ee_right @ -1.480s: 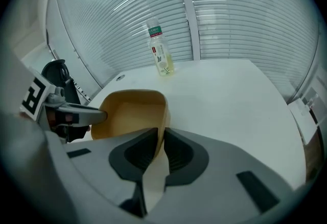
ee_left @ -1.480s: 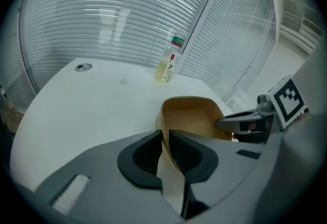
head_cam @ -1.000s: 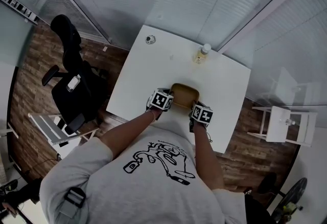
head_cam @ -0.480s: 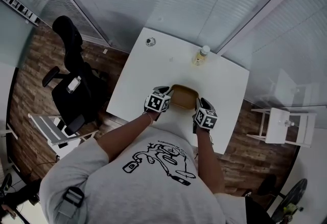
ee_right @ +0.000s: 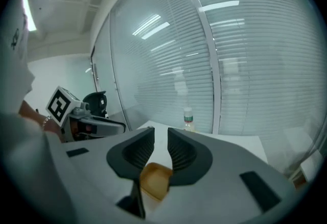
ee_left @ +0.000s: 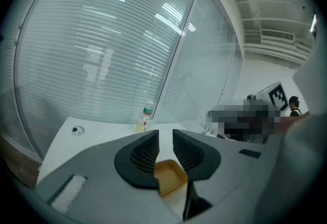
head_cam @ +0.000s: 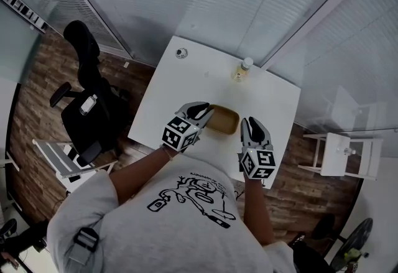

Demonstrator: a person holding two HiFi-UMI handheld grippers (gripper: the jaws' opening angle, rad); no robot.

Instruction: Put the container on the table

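Observation:
The tan, shallow container (head_cam: 224,119) rests on the white table (head_cam: 180,88) near its front edge. It shows below the jaws in the left gripper view (ee_left: 170,177) and in the right gripper view (ee_right: 155,179). My left gripper (head_cam: 202,109) hovers just left of it and is raised off it. My right gripper (head_cam: 252,124) hangs to its right, drawn back toward the table's edge. In both gripper views the left gripper (ee_left: 165,139) and the right gripper (ee_right: 161,139) stand open by a narrow gap, with nothing between the jaws.
A small bottle (head_cam: 242,69) with yellowish liquid stands at the table's far edge. A round fitting (head_cam: 181,52) sits at the far left corner. A black office chair (head_cam: 87,91) is to the left, a white side table (head_cam: 345,150) to the right. Glass walls with blinds lie beyond.
Both grippers have let go of the container's sides and pulled up and back toward the person. The container stays on the table.

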